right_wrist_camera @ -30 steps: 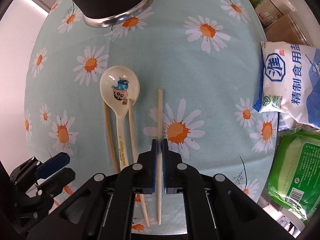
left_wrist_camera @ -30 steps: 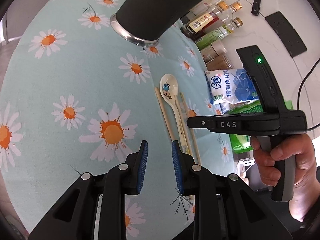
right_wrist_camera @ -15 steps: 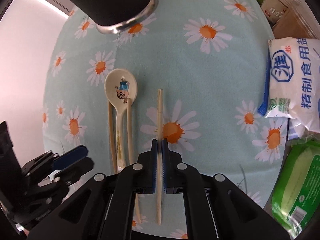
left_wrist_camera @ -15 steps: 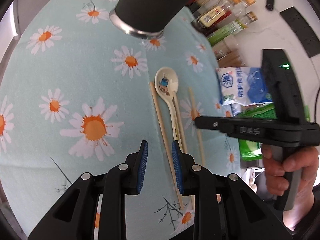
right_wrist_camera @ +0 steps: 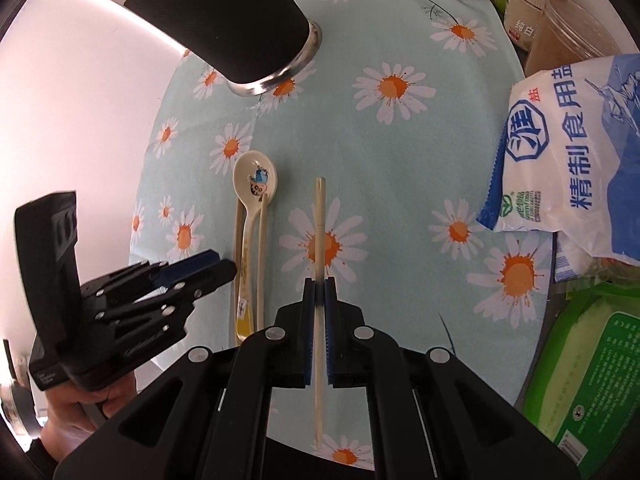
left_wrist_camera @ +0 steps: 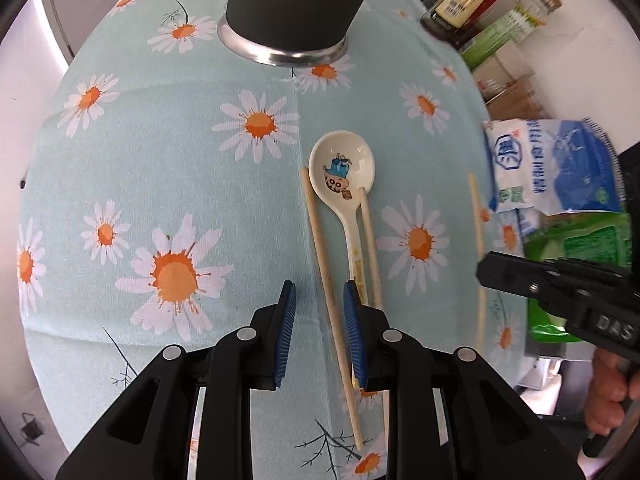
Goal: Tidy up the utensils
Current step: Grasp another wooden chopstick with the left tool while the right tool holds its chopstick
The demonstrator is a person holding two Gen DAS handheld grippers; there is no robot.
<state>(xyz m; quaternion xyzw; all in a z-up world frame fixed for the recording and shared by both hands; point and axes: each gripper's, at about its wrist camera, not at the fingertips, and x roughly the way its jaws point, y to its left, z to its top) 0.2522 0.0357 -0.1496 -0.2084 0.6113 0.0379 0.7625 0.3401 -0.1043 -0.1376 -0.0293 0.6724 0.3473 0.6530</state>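
A white ceramic spoon (left_wrist_camera: 342, 168) (right_wrist_camera: 256, 178) lies on the daisy cloth with a wooden chopstick on each side, one on its left (left_wrist_camera: 316, 232) and one on its right (left_wrist_camera: 368, 240). My left gripper (left_wrist_camera: 320, 320) (right_wrist_camera: 222, 266) hovers over their near ends, jaws narrowly apart. The left chopstick runs through the gap, untouched by the pads. My right gripper (right_wrist_camera: 319, 292) (left_wrist_camera: 486, 272) is shut on a third chopstick (right_wrist_camera: 319, 216) (left_wrist_camera: 476, 220), gripped near its middle. A black holder with a steel ring at its base (left_wrist_camera: 296, 0) (right_wrist_camera: 224, 20) stands at the far side.
A blue and white salt bag (left_wrist_camera: 552, 168) (right_wrist_camera: 568, 140) and a green packet (left_wrist_camera: 580, 240) (right_wrist_camera: 592, 360) lie at the right. Sauce bottles (left_wrist_camera: 480, 0) and jars (right_wrist_camera: 560, 20) line the back right. The cloth (left_wrist_camera: 120, 160) drops off at the left edge.
My left gripper has slid right from the big daisy to the spoon and chopsticks. My right gripper has kept its chopstick, shifted, and now looks down from a little higher.
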